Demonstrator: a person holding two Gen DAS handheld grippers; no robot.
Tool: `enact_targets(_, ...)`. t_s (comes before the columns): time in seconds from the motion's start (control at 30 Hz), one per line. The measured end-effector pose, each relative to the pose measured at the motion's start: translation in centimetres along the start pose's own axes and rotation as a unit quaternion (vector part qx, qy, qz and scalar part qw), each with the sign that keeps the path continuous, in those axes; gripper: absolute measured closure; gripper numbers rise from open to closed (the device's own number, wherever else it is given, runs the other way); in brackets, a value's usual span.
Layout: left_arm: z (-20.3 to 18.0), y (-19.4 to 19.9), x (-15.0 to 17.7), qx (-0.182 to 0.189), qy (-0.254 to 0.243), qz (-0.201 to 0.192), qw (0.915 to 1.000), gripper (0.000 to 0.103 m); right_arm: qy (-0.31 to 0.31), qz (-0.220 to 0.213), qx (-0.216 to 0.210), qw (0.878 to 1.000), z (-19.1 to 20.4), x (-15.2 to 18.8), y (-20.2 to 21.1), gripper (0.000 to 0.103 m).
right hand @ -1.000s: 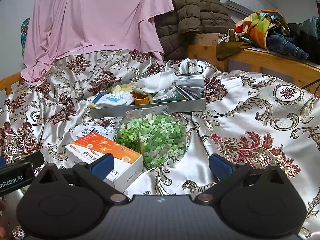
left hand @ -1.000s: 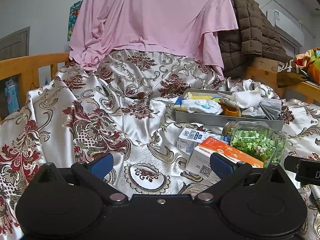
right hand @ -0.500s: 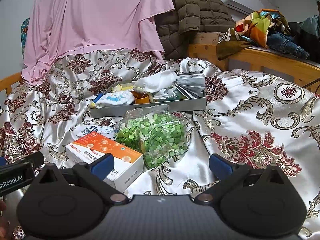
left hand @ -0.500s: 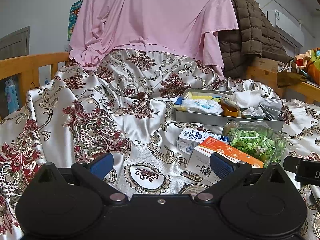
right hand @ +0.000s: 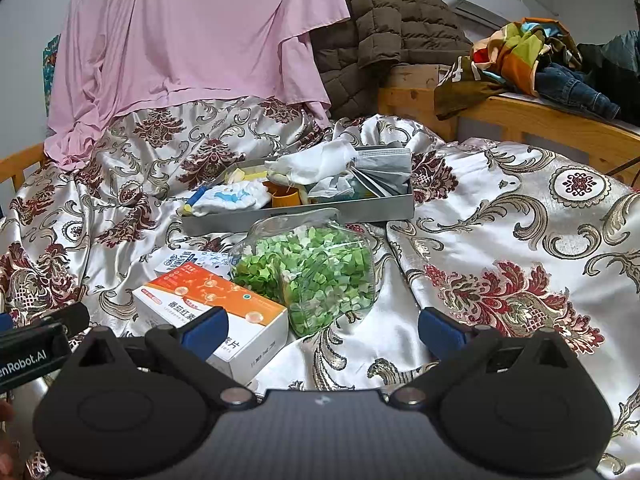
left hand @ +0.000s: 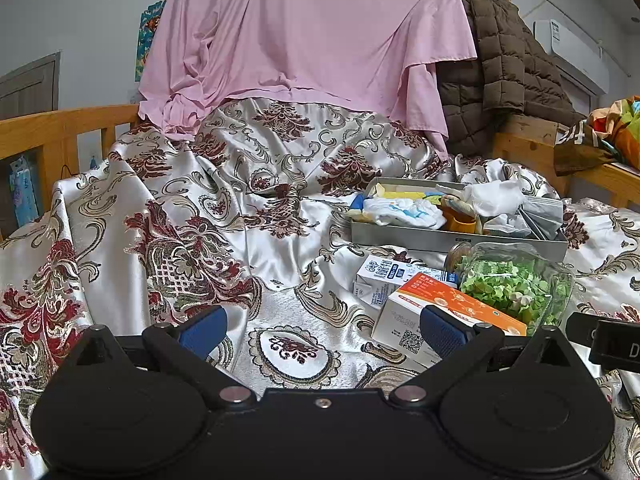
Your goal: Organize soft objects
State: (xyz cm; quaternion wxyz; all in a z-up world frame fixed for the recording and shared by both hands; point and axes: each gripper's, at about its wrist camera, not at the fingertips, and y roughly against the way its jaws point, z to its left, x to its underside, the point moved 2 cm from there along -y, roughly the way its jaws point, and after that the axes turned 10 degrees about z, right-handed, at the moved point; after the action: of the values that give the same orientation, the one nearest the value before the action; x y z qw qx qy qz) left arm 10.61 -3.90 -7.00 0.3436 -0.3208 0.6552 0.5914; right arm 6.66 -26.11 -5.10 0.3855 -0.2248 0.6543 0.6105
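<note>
left gripper (left hand: 322, 326): spread, empty, low over quilt (left hand: 200, 208) | orange box (right hand: 212, 300), green-filled bag (right hand: 308, 268): lying loose just before tray (right hand: 304, 216), likely awaiting sorting | tray: holds cloths, mask | right gripper (right hand: 322, 326): spread, empty, facing bag

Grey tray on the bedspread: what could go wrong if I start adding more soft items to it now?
The grey tray already looks heaped; the white cloth and grey mask rise above its rim, so additions may spill. It rests on rumpled satin bedspread and may tilt. The clear bag of green pieces and orange box lie in the approach path.
</note>
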Motion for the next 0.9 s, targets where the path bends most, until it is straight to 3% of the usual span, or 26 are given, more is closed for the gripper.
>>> enact_targets(0.9,-0.02,-0.01,0.02,0.0,-0.001,0.0,1.0,0.001,0.0,0.001,0.0,1.0,0.13,0.1,-0.06,0.0)
